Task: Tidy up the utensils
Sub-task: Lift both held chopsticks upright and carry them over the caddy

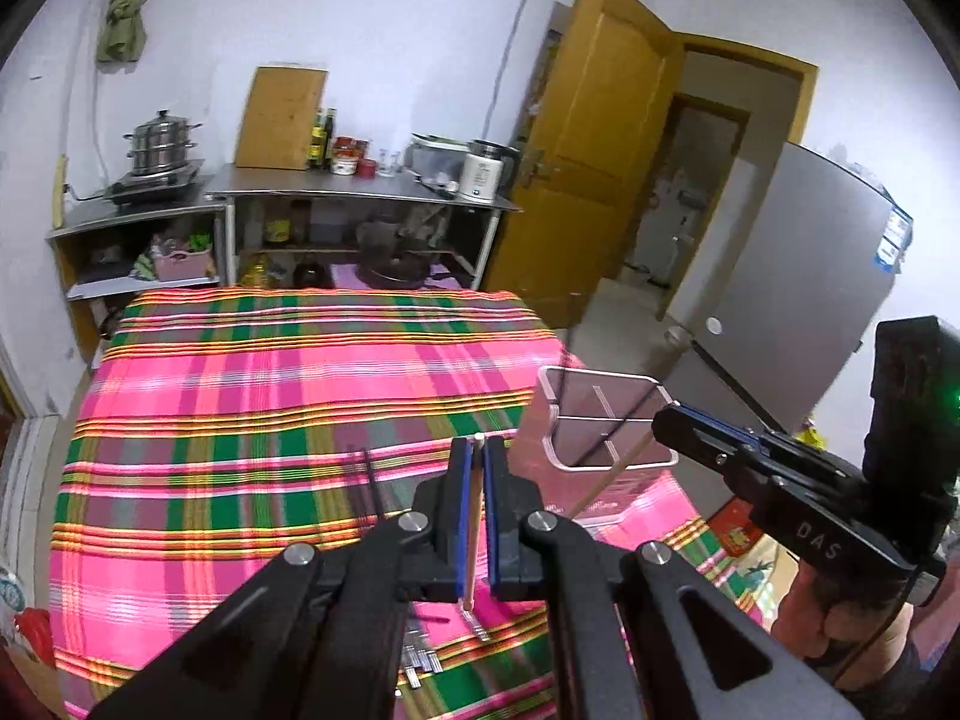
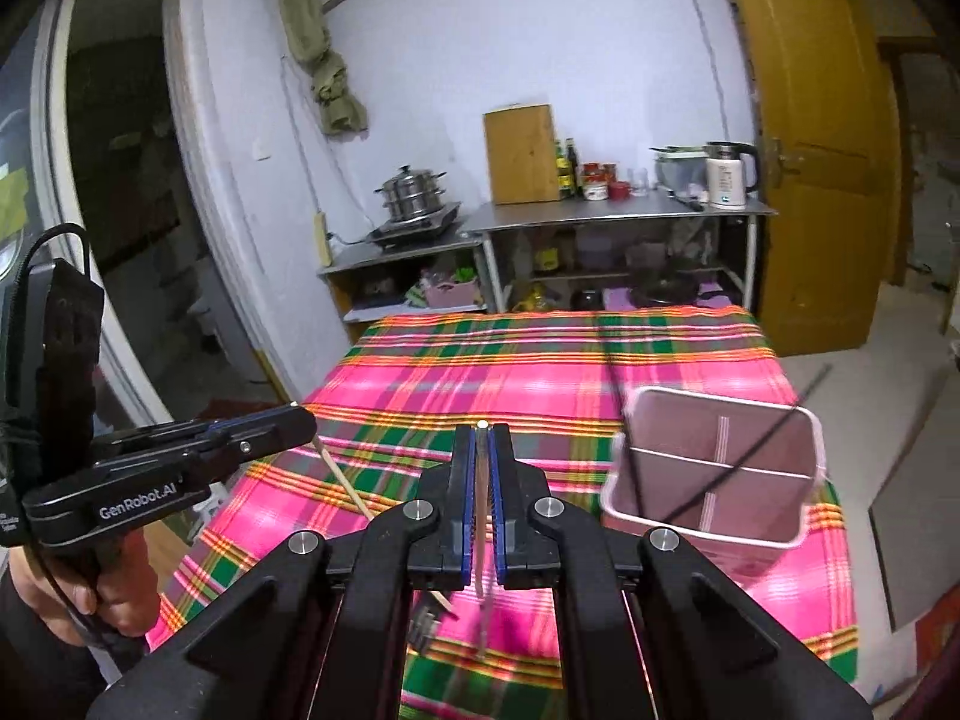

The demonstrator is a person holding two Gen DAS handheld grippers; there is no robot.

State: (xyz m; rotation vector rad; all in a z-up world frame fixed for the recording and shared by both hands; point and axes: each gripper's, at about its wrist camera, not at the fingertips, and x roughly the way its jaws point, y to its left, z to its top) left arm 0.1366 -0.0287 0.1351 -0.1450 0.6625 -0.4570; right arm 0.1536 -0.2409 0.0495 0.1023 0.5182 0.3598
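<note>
left wrist view: left gripper [image 1: 478, 456] pinches a wooden chopstick [image 1: 473, 531] between its blue pads above the plaid tablecloth [image 1: 240, 396]. right gripper [image 2: 482, 450] clamps a metal chopstick [image 2: 481, 504], near the divided pink holder [image 2: 717, 468] holding black chopsticks [image 2: 738, 462].

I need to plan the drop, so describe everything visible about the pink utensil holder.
The pink utensil holder is a rectangular open-topped box, seemingly plastic, with rounded corners and a pale rim. Thin walls split it into three compartments: one long one and two smaller ones. It stands on the plaid tablecloth near the table's right edge, looking slightly tilted, though the fisheye may cause that. Dark thin sticks, likely chopsticks, lean inside it and stick out past the rim. Neither gripper touches it.
</note>
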